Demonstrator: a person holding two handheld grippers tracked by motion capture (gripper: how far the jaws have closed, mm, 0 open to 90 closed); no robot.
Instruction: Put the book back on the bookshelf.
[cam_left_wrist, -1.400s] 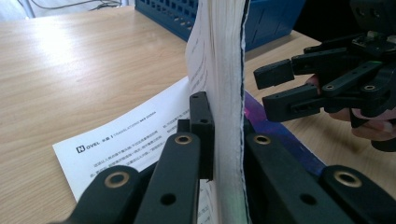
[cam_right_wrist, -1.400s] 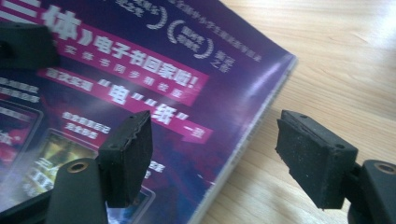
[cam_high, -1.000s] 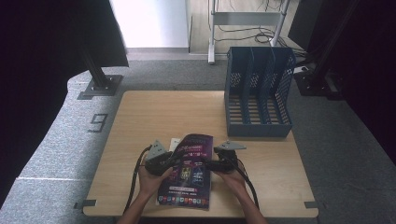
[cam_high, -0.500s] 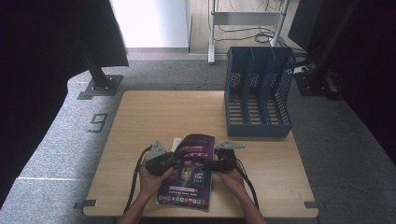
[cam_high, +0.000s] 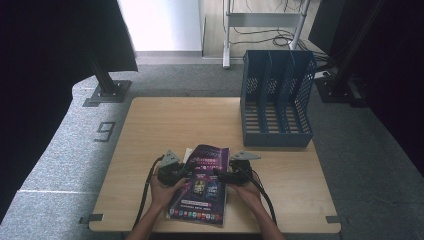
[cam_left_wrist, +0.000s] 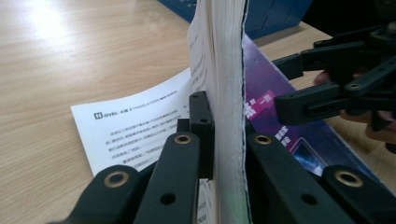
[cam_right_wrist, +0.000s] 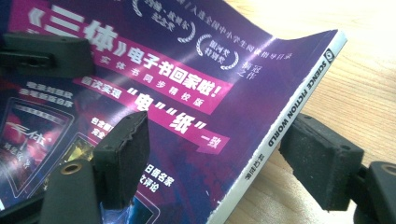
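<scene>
A purple magazine (cam_high: 202, 187) lies at the table's near edge between both hands. My left gripper (cam_high: 186, 168) is shut on the magazine's (cam_left_wrist: 224, 70) open page edge, lifting that side; in the left gripper view (cam_left_wrist: 226, 130) the pads press a thick sheaf of pages. One white printed page (cam_left_wrist: 135, 130) droops onto the table. My right gripper (cam_high: 220, 175) straddles the spine side; in the right gripper view (cam_right_wrist: 219, 149) one pad hovers over the cover (cam_right_wrist: 187, 70) and the other stands just off the spine. Its jaws have just been closing a little, with no pad touching.
A blue slotted file holder (cam_high: 277, 100) stands at the table's back right. The wooden table (cam_high: 175, 120) is bare towards the back left. Cables trail from both grippers over the near edge. A "9" is marked on the floor (cam_high: 105, 131) at the left.
My left gripper has sunk a little with the magazine's page edge in it. The right hand has stayed where it was.
</scene>
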